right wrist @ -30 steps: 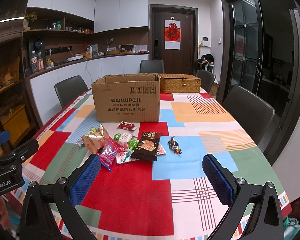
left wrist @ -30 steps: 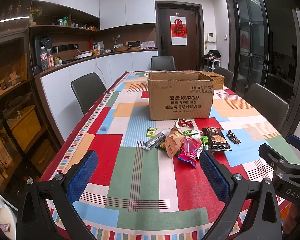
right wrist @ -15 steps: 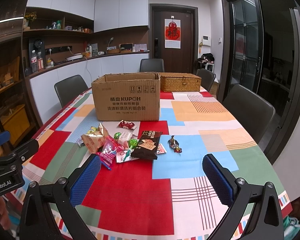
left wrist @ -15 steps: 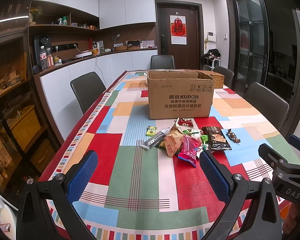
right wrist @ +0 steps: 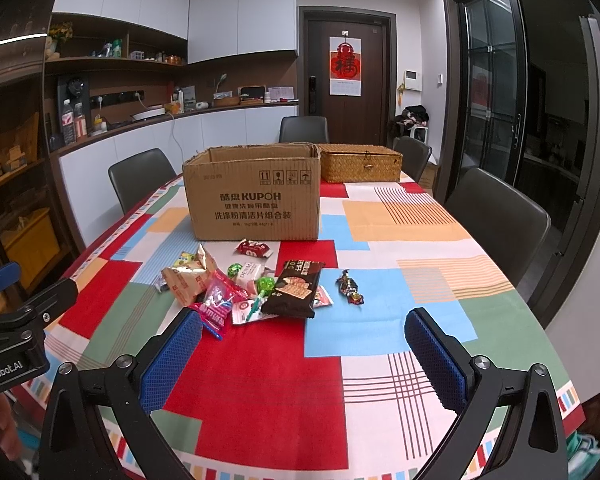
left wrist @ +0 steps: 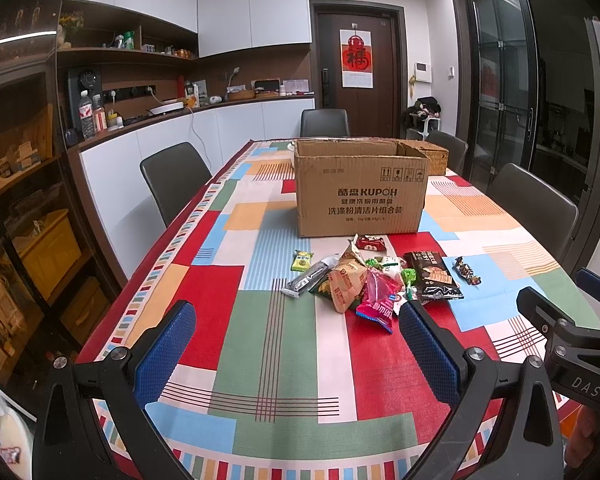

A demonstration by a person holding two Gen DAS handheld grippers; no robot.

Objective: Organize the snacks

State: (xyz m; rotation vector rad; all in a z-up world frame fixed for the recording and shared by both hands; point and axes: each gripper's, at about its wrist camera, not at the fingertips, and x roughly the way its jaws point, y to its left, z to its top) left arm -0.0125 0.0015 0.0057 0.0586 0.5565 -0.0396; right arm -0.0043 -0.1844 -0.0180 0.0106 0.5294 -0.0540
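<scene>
Snack packets (right wrist: pixel 256 286) lie heaped on the patchwork tablecloth (right wrist: pixel 260 380), just in front of an open corrugated cardboard box (right wrist: pixel 256 196) whose inside is hidden by its front wall. Overlap hides parts of several wrappers. A dark glossy biscuit pack (right wrist: pixel 294 289) lies flat, its long axis running toward the box; a twisted-foil candy (right wrist: pixel 350 287) sits apart to its right. Behind the box stands a woven wicker basket (right wrist: pixel 360 163), its lid down. Left gripper (left wrist: pixel 296 350) and right gripper (right wrist: pixel 304 356) hover above the near table edge, jaws spread wide around nothing, blue textured pads (right wrist: pixel 172 360) facing inward.
</scene>
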